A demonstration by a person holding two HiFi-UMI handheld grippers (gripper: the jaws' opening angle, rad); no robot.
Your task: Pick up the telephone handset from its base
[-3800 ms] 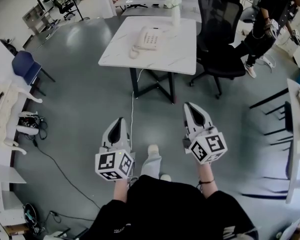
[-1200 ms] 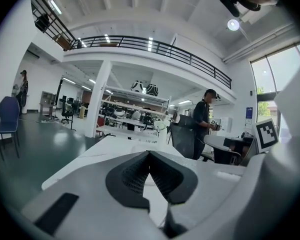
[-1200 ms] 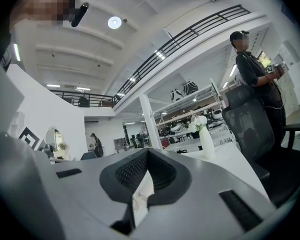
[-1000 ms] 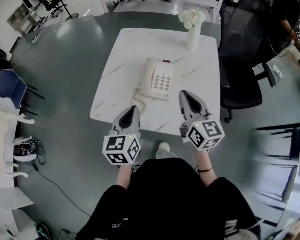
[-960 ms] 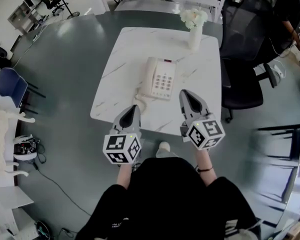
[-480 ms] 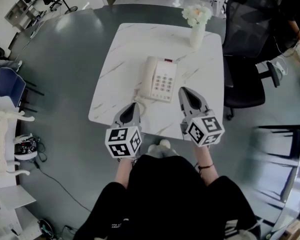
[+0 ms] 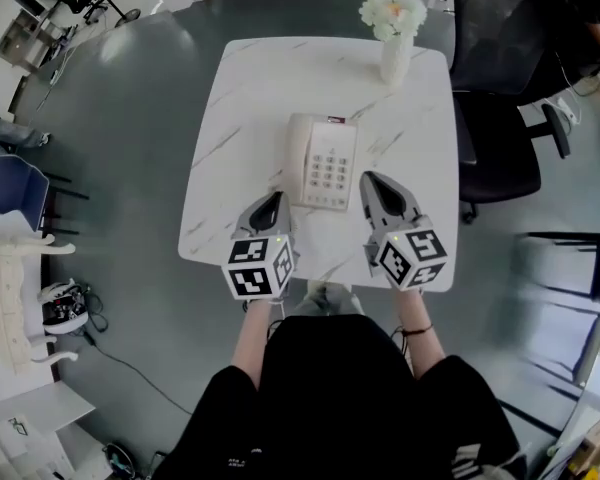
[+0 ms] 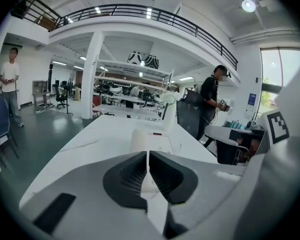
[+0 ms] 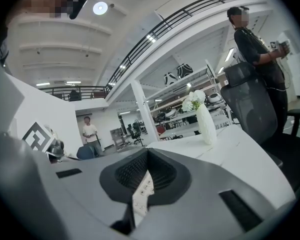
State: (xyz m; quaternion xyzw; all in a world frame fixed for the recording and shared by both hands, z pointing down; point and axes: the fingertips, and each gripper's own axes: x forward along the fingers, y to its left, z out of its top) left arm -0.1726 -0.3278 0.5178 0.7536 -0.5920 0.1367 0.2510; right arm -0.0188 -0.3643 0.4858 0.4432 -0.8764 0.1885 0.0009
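A cream telephone (image 7: 323,162) lies in the middle of the white marble table (image 7: 240,98). Its handset (image 7: 298,156) rests in the cradle along the left side, beside the keypad (image 7: 330,171). My left gripper (image 7: 271,200) hovers over the table's near part, just short of the handset's near end, jaws shut and empty. My right gripper (image 7: 372,179) is shut too, close to the phone's near right corner. In the left gripper view the handset (image 8: 139,139) rises straight beyond the shut tips (image 8: 148,155). In the right gripper view the keypad (image 9: 142,190) shows below the closed jaws (image 9: 147,152).
A white vase of flowers (image 7: 394,30) stands at the table's far right corner. A black office chair (image 7: 500,78) is at the table's right side, a blue chair (image 7: 8,188) far left on the floor. One person (image 9: 252,44) stands behind the chair, another (image 8: 10,84) far left.
Both grippers have moved forward and down over the table's near edge, closer to the phone. The table now sits nearer in the head view. Both pairs of jaws stayed shut.
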